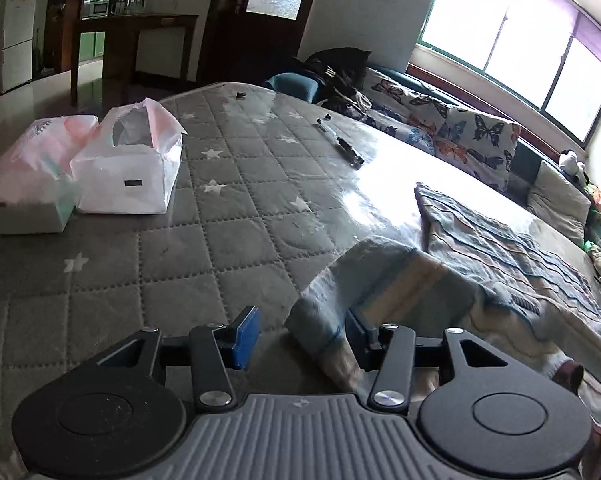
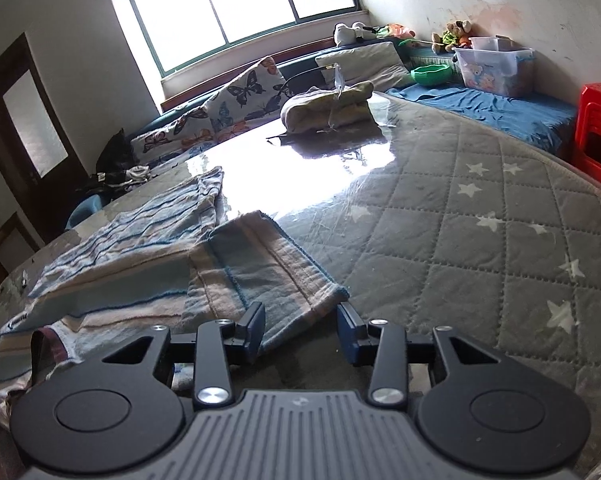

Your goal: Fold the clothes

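Nearest to us, our left gripper (image 1: 302, 338) stands open, its 2 blue pads apart; a folded corner of the striped garment (image 1: 400, 280) lies in the gap, against the right pad, but nothing pinches it. Our right gripper (image 2: 301, 328) is open too, and the garment's near hem (image 2: 284, 280) reaches in between its pads without being clamped.

Just beyond the fingers, the striped garment lies on the grey quilted mattress (image 2: 480, 216), which seems to be covered with a clear plastic sheet. 1 flap is turned over onto the body of the cloth, so we judge that a first fold is laid and let go. The rest spreads out flat farther off, so more folds are left, we think.

Farther away lie 2 tissue packs (image 1: 80, 172), a pen (image 1: 346, 148) and another folded bundle (image 2: 328, 108), perhaps finished earlier work, then the butterfly cushions (image 2: 236, 96).
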A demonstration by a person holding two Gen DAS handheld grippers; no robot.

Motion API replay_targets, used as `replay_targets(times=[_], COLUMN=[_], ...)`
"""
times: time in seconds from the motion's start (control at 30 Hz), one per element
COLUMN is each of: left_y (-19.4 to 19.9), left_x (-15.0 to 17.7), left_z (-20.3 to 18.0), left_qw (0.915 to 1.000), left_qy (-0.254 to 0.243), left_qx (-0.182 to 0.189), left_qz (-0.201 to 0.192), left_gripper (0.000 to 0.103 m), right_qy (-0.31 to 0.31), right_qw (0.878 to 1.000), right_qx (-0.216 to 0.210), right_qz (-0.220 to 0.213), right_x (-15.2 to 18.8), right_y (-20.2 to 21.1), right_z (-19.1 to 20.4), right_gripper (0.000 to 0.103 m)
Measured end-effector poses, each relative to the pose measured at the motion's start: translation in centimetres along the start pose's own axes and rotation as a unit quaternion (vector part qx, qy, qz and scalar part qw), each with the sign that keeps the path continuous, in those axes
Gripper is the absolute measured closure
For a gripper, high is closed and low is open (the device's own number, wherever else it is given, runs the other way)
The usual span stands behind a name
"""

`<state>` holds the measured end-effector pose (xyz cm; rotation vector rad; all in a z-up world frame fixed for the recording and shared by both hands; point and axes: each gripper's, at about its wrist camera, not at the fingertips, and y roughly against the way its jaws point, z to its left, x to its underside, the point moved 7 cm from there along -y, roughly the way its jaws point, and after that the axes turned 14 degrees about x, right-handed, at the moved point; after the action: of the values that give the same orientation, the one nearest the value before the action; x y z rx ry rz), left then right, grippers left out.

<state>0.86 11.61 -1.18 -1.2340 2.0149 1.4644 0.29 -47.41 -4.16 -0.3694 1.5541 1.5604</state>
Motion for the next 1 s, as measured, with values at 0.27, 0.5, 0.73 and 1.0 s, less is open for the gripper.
replay_targets(times=[0.27,0.5,0.73,1.0], left_y=[0.2,4.6,6.0,5.9], left_x=[1.0,1.0,1.2,1.2], left_z=[-0.7,-0.1,-0.1,0.0], left_qw=[0.9994,0.9989,0.9989,0.999], left_qy=[-0.017,0.004,0.0,-0.003], left_qx=[0.028,0.045,0.044,0.043], left_qz=[0.013,0.012,0.015,0.014], left_gripper=[0.098,0.099,0.099,0.099], right_qy=[-0.006,-0.005,-0.002,0.024], right_qw=[1.0,1.0,1.0,0.999], right_qx=[-0.007,-0.003,-0.006,0.02], right_qz=[0.002,-0.001,-0.006,-0.02], right_x=[-0.2,-0.1,-0.3,-0.1], right_y=[-0.3,-0.2,-0.7,-1.0], right_z=[0.0,0.1,0.5,1.2], right_gripper=[0.061,0.056,0.056,0.098])
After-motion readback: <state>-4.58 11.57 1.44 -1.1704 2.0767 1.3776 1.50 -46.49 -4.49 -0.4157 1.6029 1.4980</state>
